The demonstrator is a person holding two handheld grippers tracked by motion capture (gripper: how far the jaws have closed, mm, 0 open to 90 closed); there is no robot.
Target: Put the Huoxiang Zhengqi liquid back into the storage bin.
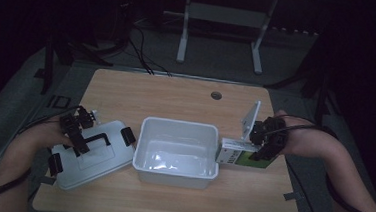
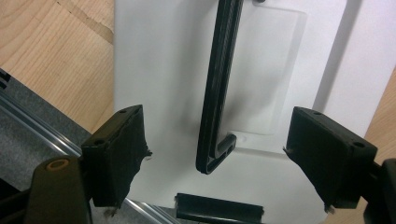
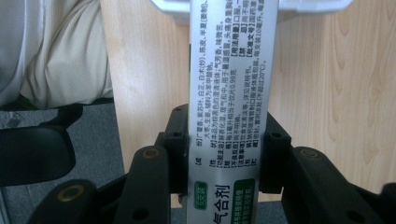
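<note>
The right gripper's (image 1: 262,141) fingers (image 3: 273,161) are clamping a green-and-white medicine box (image 3: 229,93) by its narrow sides, pointing it at the open white bin (image 1: 177,153) just beyond, probably for packing. The left gripper's (image 1: 76,131) fingers (image 2: 116,154) are standing apart, gripping nothing, straddling the black handle (image 2: 219,88) of the lid (image 1: 90,154) lying on the worktop (image 1: 176,95) beneath them, seemingly ready to lift it.

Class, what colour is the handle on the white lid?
Black; the handle on the lid shows best in the left gripper view.

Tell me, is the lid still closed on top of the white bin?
No, the lid lies flat on the table to the left of the open white bin, under the left gripper.
</note>
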